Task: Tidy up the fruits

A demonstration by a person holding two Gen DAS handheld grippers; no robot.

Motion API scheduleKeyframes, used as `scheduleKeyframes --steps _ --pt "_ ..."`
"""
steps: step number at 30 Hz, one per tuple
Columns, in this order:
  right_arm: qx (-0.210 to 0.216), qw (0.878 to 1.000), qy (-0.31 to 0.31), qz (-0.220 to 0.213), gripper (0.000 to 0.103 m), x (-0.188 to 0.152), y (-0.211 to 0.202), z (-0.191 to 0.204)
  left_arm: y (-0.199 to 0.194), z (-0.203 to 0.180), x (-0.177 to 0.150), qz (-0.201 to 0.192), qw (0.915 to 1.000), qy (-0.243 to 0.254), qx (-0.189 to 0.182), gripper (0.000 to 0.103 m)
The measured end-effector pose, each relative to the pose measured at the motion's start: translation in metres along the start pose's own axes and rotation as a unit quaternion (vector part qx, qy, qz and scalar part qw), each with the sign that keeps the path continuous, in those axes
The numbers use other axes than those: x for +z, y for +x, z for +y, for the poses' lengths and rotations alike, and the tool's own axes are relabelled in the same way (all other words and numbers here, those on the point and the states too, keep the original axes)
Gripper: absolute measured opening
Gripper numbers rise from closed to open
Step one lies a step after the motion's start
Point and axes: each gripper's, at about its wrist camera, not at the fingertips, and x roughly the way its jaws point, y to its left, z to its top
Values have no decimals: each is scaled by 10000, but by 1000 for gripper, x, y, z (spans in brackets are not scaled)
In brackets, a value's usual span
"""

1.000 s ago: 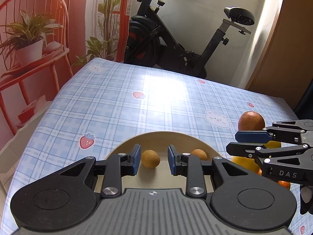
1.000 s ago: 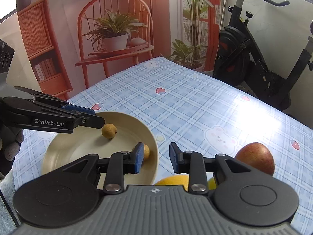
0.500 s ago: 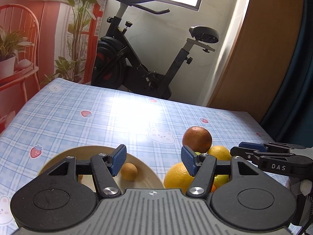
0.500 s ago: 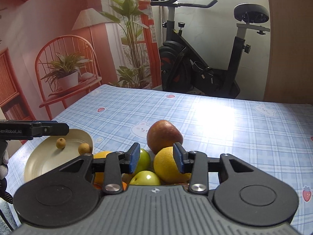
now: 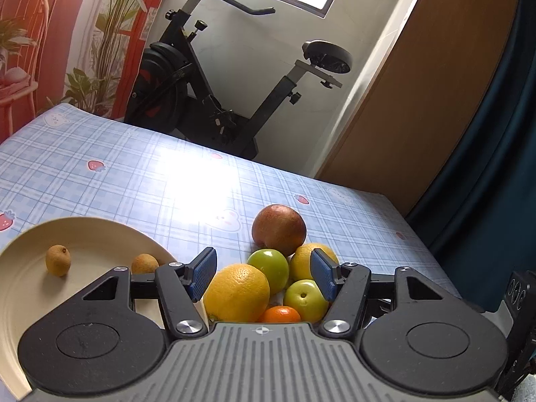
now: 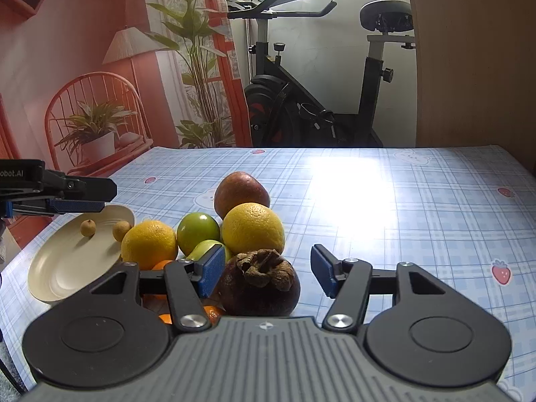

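One left gripper point(image 6: 83, 199) marked "obot.AI", lettering cut off

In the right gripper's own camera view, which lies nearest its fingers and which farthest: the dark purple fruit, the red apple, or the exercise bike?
1. The dark purple fruit, on the table between the right gripper's opening jaws, untouched.
2. The red apple, at the back of the fruit pile.
3. The exercise bike, on the floor beyond the table's far edge.
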Motion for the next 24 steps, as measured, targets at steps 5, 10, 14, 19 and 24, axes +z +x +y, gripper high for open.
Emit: scheduleKeyframes --steps 5,10,14,19,24 --pt "145 9997 156 -69 60 -7 -4 -4 3 -21 -2 204 9986 476 -58 64" --pt "206 9996 109 -153 60 -12 -15 -8 4 -33 -3 396 9971 622 -159 64" --pt "231 9997 41 -116 60 -18 -26 -18 12 -43 -3 586 9957 710 -140 64" --pt "192 9997 -105 139 60 -24 -23 -26 30 -54 -2 890 9925 812 -211 63" --pt "371 9979 -413 338 60 -28 -14 -25 46 -66 -3 1089 9895 875 -382 60"
